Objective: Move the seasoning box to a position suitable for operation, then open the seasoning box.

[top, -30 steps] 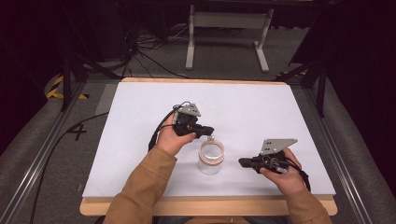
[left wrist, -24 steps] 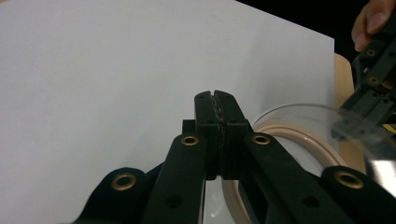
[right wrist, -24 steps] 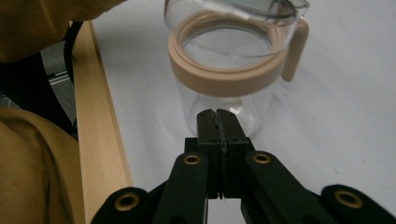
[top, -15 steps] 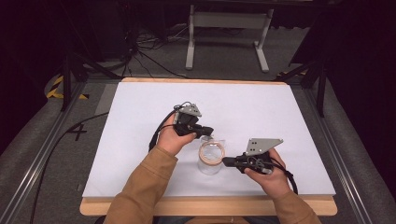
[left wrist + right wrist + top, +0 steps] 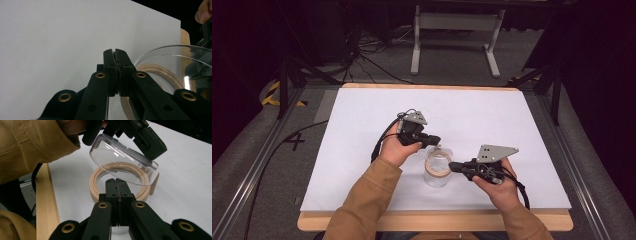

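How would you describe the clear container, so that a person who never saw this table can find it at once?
Look at the white table and go to its near edge, between the two hands. There stands a small clear container with a beige ring around its mouth. It is the one see-through thing there, flanked by the black left gripper and right gripper.

- My jaws are matt black plastic with small brass-coloured rivets.
- The jar [image 5: 124, 167] is clear and glossy, glass or plastic I cannot tell; its ring [image 5: 101, 181] looks matt, tan plastic.
- The table [image 5: 362, 220] has a pale wood edge under a smooth, matt white sheet [image 5: 362, 130].
- My sleeve [image 5: 362, 200] is tan cloth.
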### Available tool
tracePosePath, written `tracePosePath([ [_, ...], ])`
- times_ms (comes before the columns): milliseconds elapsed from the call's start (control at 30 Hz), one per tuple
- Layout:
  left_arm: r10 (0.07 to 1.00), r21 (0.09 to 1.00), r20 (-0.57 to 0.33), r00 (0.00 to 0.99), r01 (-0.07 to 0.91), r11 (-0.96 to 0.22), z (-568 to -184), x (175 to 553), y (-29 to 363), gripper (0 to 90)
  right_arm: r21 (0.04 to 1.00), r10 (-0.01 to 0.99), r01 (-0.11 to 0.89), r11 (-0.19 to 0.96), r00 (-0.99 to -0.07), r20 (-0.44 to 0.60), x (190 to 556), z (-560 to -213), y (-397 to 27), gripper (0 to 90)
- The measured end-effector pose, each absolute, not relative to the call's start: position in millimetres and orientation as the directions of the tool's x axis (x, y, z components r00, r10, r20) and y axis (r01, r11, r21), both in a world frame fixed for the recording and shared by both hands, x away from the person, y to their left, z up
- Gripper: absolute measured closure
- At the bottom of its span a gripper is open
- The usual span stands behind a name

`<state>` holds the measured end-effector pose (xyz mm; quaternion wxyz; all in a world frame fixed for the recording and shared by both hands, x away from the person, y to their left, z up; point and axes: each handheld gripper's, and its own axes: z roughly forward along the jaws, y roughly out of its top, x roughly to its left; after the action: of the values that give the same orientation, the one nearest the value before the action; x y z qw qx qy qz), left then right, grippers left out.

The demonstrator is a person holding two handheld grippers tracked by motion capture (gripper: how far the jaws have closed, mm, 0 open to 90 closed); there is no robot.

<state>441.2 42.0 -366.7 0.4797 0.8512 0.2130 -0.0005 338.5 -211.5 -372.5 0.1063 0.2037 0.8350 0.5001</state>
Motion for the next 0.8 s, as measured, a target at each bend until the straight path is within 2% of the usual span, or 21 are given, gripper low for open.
tracePosePath([
  [200,0.381,0.828,-0.206,0.901,0.368,-0.422,-360,439,53,83.9,0.88,0.44,0.232,0.415,-0.897,0.029,340,-372,-210,90.0],
  [467,0.458,0.854,-0.19,0.868,0.377,-0.36,-345,430,88,81.7,0.895,0.436,0.216,0.39,-0.9,0.027,342,-369,-211,90.0],
  [800,0.543,0.852,-0.199,0.816,0.418,-0.315,-345,416,129,78.0,0.919,0.419,0.185,0.347,-0.908,0.025,353,-362,-208,90.0],
])
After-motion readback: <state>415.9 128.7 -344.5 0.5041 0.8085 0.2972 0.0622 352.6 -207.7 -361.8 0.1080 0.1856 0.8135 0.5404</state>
